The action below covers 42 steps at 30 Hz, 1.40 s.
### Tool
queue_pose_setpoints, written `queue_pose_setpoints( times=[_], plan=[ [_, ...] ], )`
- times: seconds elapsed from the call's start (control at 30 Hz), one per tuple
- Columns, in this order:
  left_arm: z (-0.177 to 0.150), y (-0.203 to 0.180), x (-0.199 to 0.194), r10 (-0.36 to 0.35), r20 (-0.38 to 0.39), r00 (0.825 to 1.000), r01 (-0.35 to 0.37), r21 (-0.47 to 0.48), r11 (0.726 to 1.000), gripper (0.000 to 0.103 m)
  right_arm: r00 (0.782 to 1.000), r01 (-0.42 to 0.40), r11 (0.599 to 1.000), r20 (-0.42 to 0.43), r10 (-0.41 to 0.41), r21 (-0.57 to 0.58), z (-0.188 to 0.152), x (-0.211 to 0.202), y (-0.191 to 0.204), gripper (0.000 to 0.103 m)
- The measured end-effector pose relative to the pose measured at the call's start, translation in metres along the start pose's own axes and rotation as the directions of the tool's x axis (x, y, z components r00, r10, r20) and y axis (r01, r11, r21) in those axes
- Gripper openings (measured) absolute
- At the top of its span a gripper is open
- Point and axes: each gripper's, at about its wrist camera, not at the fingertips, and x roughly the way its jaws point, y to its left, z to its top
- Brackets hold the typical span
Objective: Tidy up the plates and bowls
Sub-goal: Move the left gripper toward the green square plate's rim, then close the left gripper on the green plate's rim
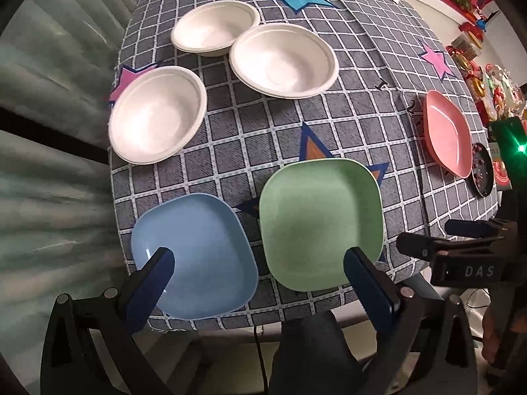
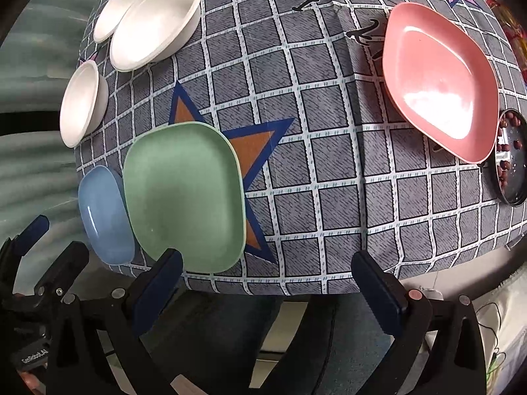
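Left wrist view: the left gripper (image 1: 260,273) is seen with its blue fingers spread wide, nothing pinched between them. Under its left finger the blue plate (image 1: 194,256) is found, and under its right finger the green plate (image 1: 321,222), the two lying just beside each other at the near edge of the checked tablecloth (image 1: 263,138). Ahead of the fingers three white bowls are spotted: one ahead to the left (image 1: 156,115), one straight ahead (image 1: 285,61), and one beyond it (image 1: 214,28), the last two touching at their rims. Far off to the right the pink plate (image 1: 448,131) is seen, with a dark dish of red beans (image 1: 482,174) tucked against it.

In the right wrist view the right gripper (image 2: 270,283) is likewise shown spread open and empty, held just off the table's near edge. The green plate (image 2: 184,194) is placed ahead of its left finger, the blue plate (image 2: 105,214) further left. The pink plate (image 2: 441,82) is found well ahead to the right.
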Motion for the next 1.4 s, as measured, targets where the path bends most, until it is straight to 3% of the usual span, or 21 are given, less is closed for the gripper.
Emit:
queue_pose_setpoints(
  times=[0.33, 0.53, 0.63, 0.97, 1.1, 1.23, 1.3, 1.4],
  plan=[
    [-0.012, 0.023, 0.021, 0.032, -0.045, 0.999, -0.033, -0.032, 0.999, 0.103, 0.998, 0.044, 0.999, -0.054, -0.044, 0.004, 0.009, 0.047, 0.009, 0.103],
    [-0.011, 0.035, 0.038, 0.04, -0.039, 0.998, -0.042, -0.064, 0.997, 0.103, 0.987, 0.16, 0.987, -0.007, -0.16, 0.0, 0.033, 0.075, 0.015, 0.103],
    [-0.01, 0.03, 0.047, 0.034, -0.048, 0.998, -0.037, -0.054, 0.998, 0.103, 0.975, 0.224, 0.974, -0.005, -0.224, -0.014, 0.038, 0.082, 0.009, 0.103],
    [-0.003, -0.026, 0.07, -0.025, -0.068, 0.997, 0.028, 0.051, 0.998, 0.103, 0.952, 0.307, 0.952, -0.022, -0.306, 0.019, 0.036, 0.069, -0.053, 0.103],
    [0.003, -0.047, 0.073, -0.033, -0.06, 0.998, 0.038, 0.079, 0.996, 0.103, 0.958, 0.287, 0.956, -0.031, -0.286, 0.056, 0.041, 0.061, -0.077, 0.103],
    [0.01, -0.06, 0.083, -0.022, -0.072, 0.997, 0.026, 0.048, 0.999, 0.103, 0.969, 0.246, 0.969, -0.007, -0.246, 0.034, 0.051, 0.056, -0.086, 0.103],
    [0.012, -0.063, 0.087, -0.021, -0.088, 0.996, 0.023, 0.02, 1.0, 0.103, 0.973, 0.23, 0.973, -0.009, -0.23, 0.01, 0.06, 0.058, -0.082, 0.103],
    [0.01, -0.069, 0.094, -0.014, -0.104, 0.994, 0.012, -0.015, 1.0, 0.103, 0.976, 0.218, 0.976, -0.022, -0.218, -0.005, 0.068, 0.069, -0.045, 0.103]
  ],
)
